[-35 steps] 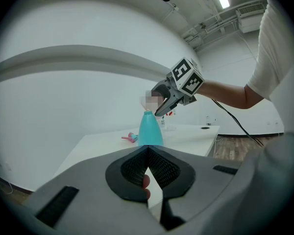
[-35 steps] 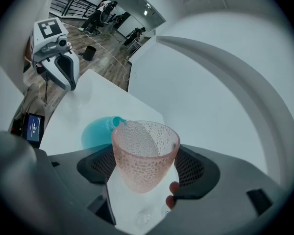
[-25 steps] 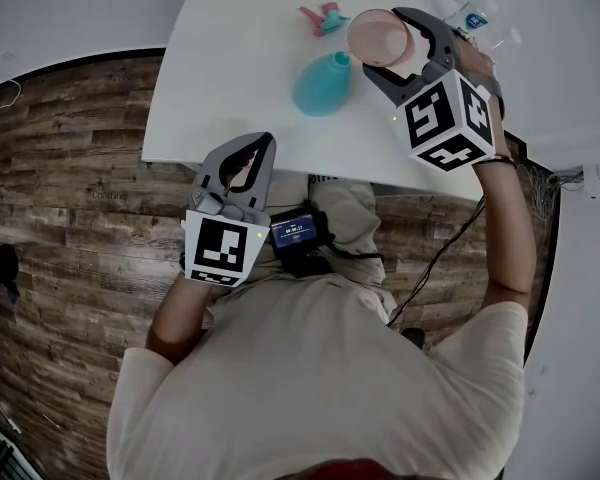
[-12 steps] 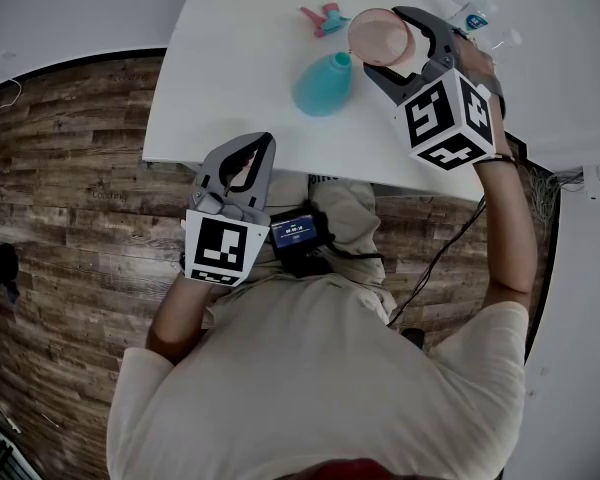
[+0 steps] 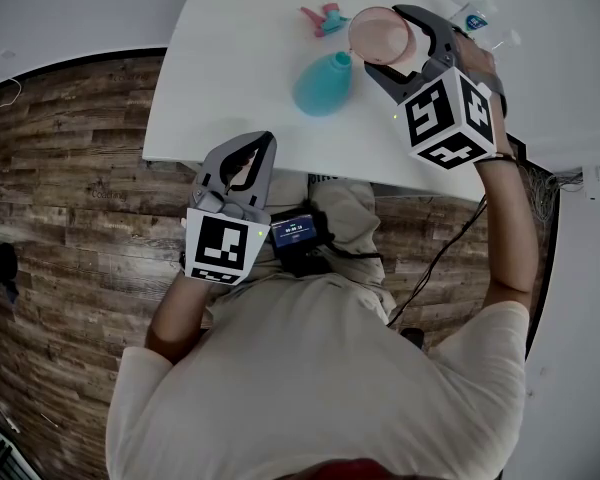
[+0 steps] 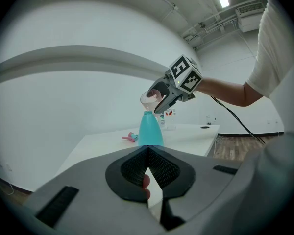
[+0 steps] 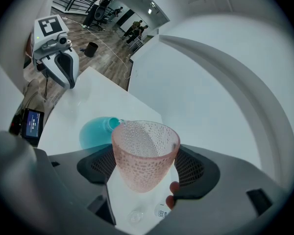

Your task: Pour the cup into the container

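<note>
**Q:** Has anything actually been moved in the last second? And what's being gripped?

**A:** Barely anything, tbh. The pink dimpled cup point(image 7: 144, 153) is pinched between the jaws of the right hand-held gripper point(image 5: 408, 48). It's been kept tipped with its rim just above the open neck of the teal bottle point(image 5: 323, 84), same as a second ago. Only a tiny shift of the left hand-held gripper point(image 6: 147, 168) can be spotted. Its jaws are pressed together on nothing, and it's parked off the near edge of the white tabletop point(image 5: 230, 68), well apart from the bottle.

**Q:** So is the pour done?

**A:** Hard to call. No stream can be made out and no liquid can be seen inside the cup, so it's probably the tail end, with the last drops being let out. The bottle is left unsteadied, so a nudge from the cup's rim should be avoided. A pink-and-teal sprayer top point(image 5: 322, 16) is lying just behind the bottle, untouched.
</note>
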A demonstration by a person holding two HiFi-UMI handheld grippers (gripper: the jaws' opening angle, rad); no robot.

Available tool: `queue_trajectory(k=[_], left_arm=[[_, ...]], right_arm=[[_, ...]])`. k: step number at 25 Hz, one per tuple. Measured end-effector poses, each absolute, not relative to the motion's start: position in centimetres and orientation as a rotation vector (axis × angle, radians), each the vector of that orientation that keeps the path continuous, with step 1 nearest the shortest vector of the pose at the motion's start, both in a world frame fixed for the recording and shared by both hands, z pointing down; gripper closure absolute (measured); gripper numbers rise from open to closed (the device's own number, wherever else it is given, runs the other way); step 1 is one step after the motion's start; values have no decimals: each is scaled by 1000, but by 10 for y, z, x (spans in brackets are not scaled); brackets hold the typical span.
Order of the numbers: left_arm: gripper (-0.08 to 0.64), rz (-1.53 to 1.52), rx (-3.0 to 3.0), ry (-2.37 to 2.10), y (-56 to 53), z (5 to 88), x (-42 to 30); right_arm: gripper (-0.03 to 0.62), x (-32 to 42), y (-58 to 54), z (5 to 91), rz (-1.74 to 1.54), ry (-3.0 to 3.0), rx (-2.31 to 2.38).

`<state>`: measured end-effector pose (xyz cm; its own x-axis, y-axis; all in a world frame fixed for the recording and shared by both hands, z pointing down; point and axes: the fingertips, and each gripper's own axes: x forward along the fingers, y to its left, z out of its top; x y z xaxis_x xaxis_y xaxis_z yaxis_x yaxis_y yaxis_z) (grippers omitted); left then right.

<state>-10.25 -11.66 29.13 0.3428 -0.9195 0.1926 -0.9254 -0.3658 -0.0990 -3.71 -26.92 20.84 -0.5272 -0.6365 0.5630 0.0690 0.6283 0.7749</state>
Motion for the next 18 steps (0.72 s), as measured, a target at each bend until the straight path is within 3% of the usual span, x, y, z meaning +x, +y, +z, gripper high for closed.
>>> queue_trajectory(k=[18], left_arm=[[551,337,2543,-1760,-116,292,-107]], right_arm=[[219,-40,-270,204,-980,-1916,450]])
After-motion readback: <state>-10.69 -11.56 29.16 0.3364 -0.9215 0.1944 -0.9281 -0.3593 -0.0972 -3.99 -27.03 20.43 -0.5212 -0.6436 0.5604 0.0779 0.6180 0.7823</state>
